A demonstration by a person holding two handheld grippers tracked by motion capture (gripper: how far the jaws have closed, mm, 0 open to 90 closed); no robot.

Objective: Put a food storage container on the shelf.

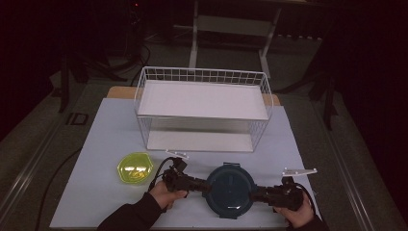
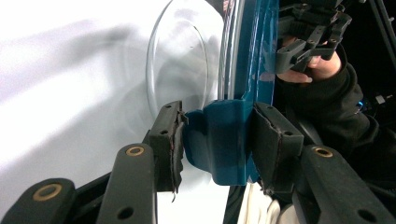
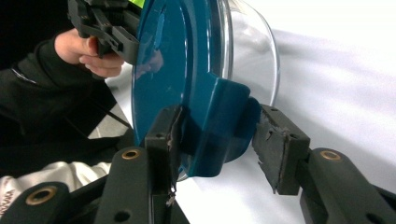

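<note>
Two tools flank the blue-lidded container (image 1: 230, 190), one at each side latch.

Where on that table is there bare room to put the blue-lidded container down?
Bare patches: the table's left strip beside the yellow-green dish, the right strip beside the wire rack. The front middle is crowded by the container and both grippers.

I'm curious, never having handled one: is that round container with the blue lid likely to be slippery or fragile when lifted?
Probably stiff: the blue lid keeps its shape between the tongs. The clear bowl looks glossy, so likely slippery and perhaps breakable. The side clip gives the left tongs a firmer hold.
</note>
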